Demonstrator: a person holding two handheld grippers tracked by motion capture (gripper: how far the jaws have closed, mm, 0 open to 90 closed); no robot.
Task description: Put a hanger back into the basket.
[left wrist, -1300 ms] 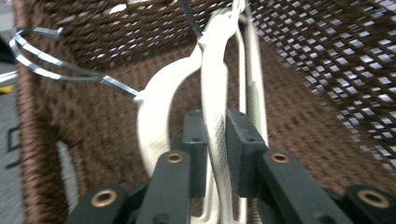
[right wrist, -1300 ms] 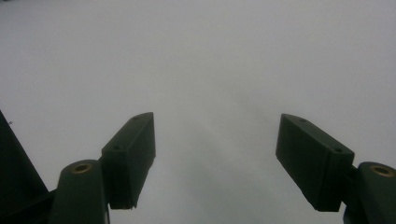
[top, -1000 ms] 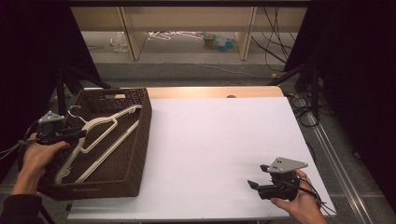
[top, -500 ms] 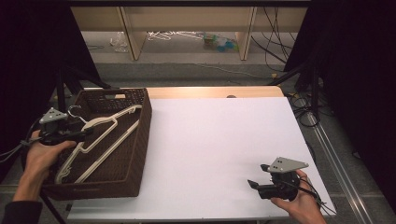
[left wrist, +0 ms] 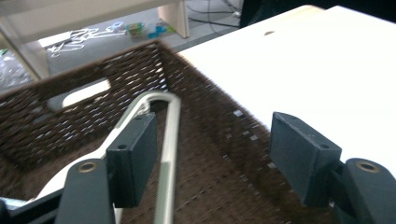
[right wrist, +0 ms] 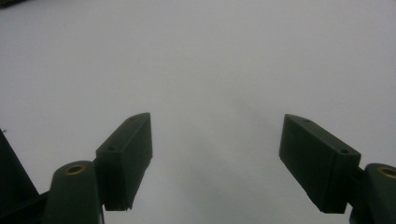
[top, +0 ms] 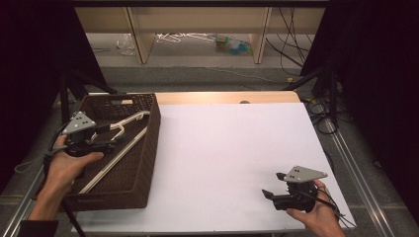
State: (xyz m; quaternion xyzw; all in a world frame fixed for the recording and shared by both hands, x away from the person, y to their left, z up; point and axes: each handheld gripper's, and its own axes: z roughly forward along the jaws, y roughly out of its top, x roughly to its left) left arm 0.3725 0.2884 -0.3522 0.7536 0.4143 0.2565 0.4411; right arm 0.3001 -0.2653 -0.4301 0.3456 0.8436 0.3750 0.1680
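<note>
The left gripper's (left wrist: 210, 163) jaws have just been opening and now stand wide with nothing pressed between them, one pad just beside the bar of a white hanger (left wrist: 169, 140) that lies inside the brown wicker basket (top: 141, 163), which looks like a release meant to leave it there. From the middle of the tabletop (top: 232, 148) in the high view, that basket sits at about nine o'clock, the hanger slanting along its floor. At about five o'clock the right gripper (top: 271, 193) hovers low, jaws open and empty, apparently parked clear of the work.
</note>
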